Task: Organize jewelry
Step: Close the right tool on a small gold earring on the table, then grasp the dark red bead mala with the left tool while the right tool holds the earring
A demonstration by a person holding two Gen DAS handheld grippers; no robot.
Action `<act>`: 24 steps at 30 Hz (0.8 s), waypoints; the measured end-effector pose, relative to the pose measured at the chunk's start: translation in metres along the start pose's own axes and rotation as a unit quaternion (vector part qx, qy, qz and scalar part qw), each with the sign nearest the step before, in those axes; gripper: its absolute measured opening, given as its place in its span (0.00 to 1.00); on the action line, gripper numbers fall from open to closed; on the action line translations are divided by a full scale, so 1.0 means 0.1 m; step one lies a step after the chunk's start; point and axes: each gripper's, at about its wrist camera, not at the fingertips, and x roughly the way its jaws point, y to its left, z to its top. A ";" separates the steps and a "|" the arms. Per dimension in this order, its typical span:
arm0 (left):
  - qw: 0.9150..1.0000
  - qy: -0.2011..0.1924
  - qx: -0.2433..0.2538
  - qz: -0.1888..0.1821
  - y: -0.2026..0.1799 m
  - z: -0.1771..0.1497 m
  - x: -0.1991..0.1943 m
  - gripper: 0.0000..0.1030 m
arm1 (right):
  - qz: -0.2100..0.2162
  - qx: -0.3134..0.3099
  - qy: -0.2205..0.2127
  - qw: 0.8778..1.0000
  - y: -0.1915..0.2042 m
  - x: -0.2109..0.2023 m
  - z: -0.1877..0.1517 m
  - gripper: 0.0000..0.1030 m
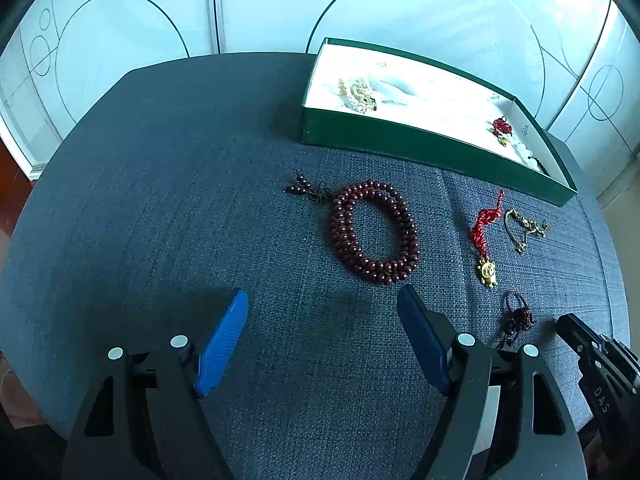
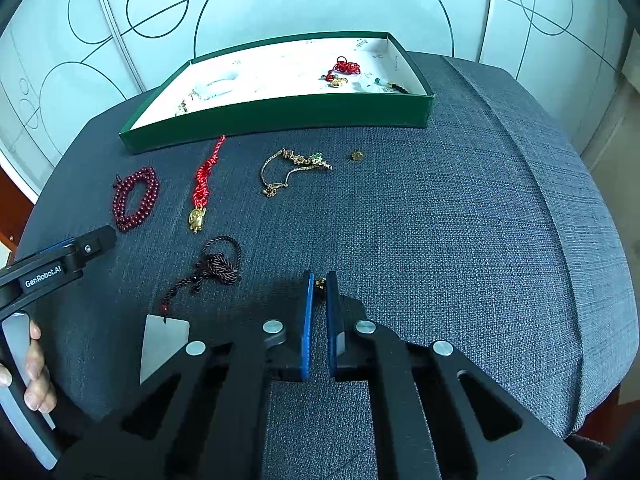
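My left gripper [image 1: 322, 300] is open and empty, just short of a dark red bead bracelet [image 1: 374, 232] lying on the grey cloth. My right gripper [image 2: 319, 282] is shut on a small gold ornament [image 2: 320, 282] pinched at the fingertips. A green box [image 2: 280, 114] with a white inside holds several pieces. On the cloth lie a red knotted cord with a gold charm [image 2: 202, 186], a gold chain [image 2: 292, 166], a small gold earring [image 2: 356, 155] and a dark braided cord with a silver tag [image 2: 218, 266].
The grey cloth table [image 2: 440, 220] drops off at the right and near edges. White panels with circle lines [image 1: 160, 20] stand behind it. The left gripper's body [image 2: 60, 268] and the hand on it show at the left of the right wrist view.
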 end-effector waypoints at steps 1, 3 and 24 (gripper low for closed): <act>1.000 0.001 0.001 0.000 -0.01 0.00 0.01 0.74 | 0.001 0.001 0.000 1.000 0.00 0.00 0.00 0.06; 1.000 0.002 0.003 -0.001 -0.03 0.01 0.02 0.74 | 0.001 0.003 -0.001 1.000 -0.01 0.00 0.01 0.06; 1.000 0.002 0.023 -0.002 -0.26 0.29 0.26 0.79 | 0.014 0.017 -0.005 1.000 -0.08 0.17 0.48 0.06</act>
